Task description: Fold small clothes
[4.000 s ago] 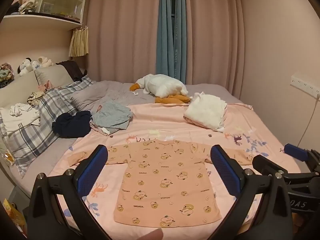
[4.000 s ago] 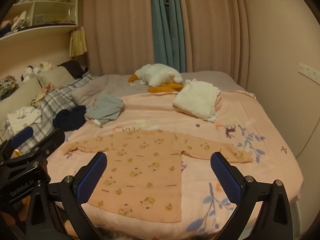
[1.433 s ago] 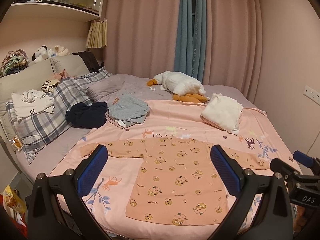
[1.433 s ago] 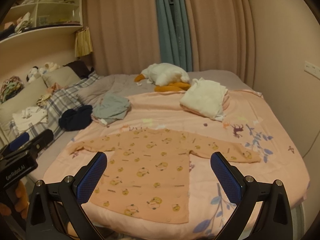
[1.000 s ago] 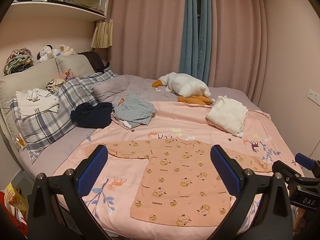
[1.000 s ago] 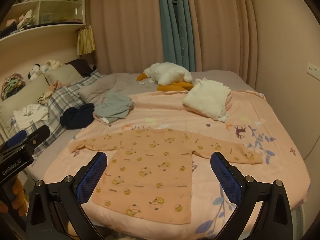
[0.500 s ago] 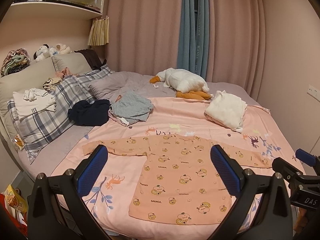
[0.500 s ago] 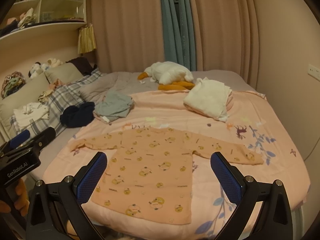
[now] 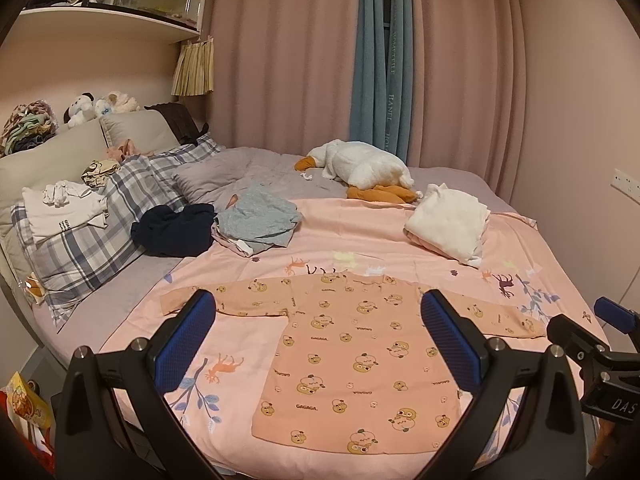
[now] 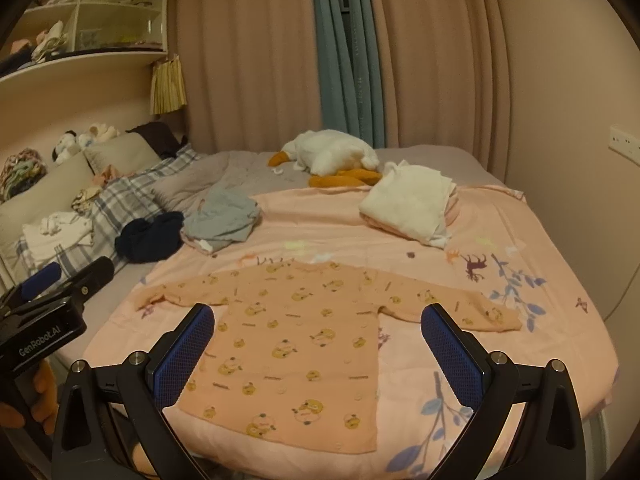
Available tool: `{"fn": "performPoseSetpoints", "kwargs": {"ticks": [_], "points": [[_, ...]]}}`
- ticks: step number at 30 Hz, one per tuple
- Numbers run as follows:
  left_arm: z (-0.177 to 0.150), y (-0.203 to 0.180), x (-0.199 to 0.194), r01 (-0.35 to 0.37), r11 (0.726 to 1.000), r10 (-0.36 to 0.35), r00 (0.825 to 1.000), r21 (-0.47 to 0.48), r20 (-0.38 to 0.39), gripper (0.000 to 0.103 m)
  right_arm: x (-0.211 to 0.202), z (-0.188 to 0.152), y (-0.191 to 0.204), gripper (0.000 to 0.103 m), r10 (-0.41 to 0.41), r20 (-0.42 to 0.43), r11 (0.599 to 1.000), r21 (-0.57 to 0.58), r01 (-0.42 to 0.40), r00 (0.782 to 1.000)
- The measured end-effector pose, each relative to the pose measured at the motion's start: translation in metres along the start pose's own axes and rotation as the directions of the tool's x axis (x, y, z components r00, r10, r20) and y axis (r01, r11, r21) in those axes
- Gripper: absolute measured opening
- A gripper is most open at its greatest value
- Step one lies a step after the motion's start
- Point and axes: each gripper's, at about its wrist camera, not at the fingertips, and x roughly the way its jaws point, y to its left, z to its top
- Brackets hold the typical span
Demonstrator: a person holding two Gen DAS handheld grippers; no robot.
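Note:
A small peach long-sleeved shirt with a bear print (image 9: 360,364) lies flat on the pink bedsheet (image 9: 360,232), sleeves spread to both sides; it also shows in the right wrist view (image 10: 304,332). My left gripper (image 9: 318,336) is open and empty, held above the near edge of the bed, in front of the shirt's left half. My right gripper (image 10: 316,344) is open and empty, above the shirt's hem. Each gripper shows at the edge of the other's view: the right one (image 9: 612,320), the left one (image 10: 44,284).
On the bed behind the shirt lie a grey garment (image 9: 256,220), a dark navy garment (image 9: 172,232), a folded white garment (image 9: 448,224) and a white plush goose (image 9: 360,164). Plaid pillows (image 9: 96,240) are at the left. The wall is at the right.
Both views have shifted slightly; the shirt lies as before, flat and spread. Both grippers stay open and empty.

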Motion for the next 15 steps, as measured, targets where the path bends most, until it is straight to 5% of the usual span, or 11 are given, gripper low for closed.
{"fn": "performPoseSetpoints", "kwargs": {"ticks": [15], "points": [[0.0,-0.0023,-0.0011,-0.004,1.0,0.004,1.0,0.005,0.0,0.103,-0.0008,0.0014,0.0005,0.102,-0.016,0.018,1.0,-0.011,0.016,1.0]]}}
